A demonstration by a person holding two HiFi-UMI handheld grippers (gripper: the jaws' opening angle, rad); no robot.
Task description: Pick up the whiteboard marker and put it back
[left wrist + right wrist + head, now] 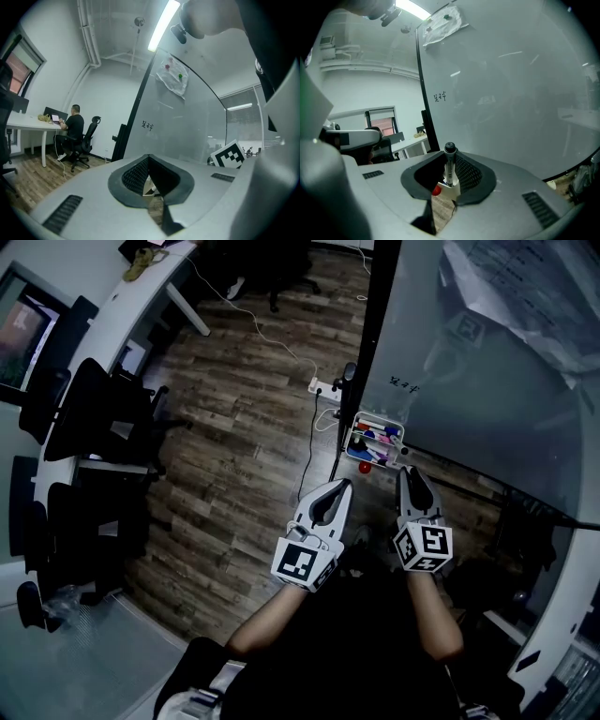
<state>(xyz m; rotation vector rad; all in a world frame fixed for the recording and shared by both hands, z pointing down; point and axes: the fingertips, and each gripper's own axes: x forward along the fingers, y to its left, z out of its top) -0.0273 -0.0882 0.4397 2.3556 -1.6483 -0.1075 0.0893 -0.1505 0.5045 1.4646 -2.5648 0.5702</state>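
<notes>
Whiteboard marker (449, 165): black-capped, upright, clamped in the right gripper (449, 172) jaws near the marker tray (351, 439), probably for return. Left gripper (150, 176): jaws together, empty, seemingly idle.

The head view was dim and bluish, murkiest toward 6 o'clock, its straight lines bowed by the wide lens. In the left gripper view a ceiling strip light (161, 26) glared at 12 o'clock. A black vignette ringed both gripper views. The whiteboard (511, 93) carried pale streaked reflections. The whiteboard marker (449, 164) looked sharp, while the nearest foreground was soft.
</notes>
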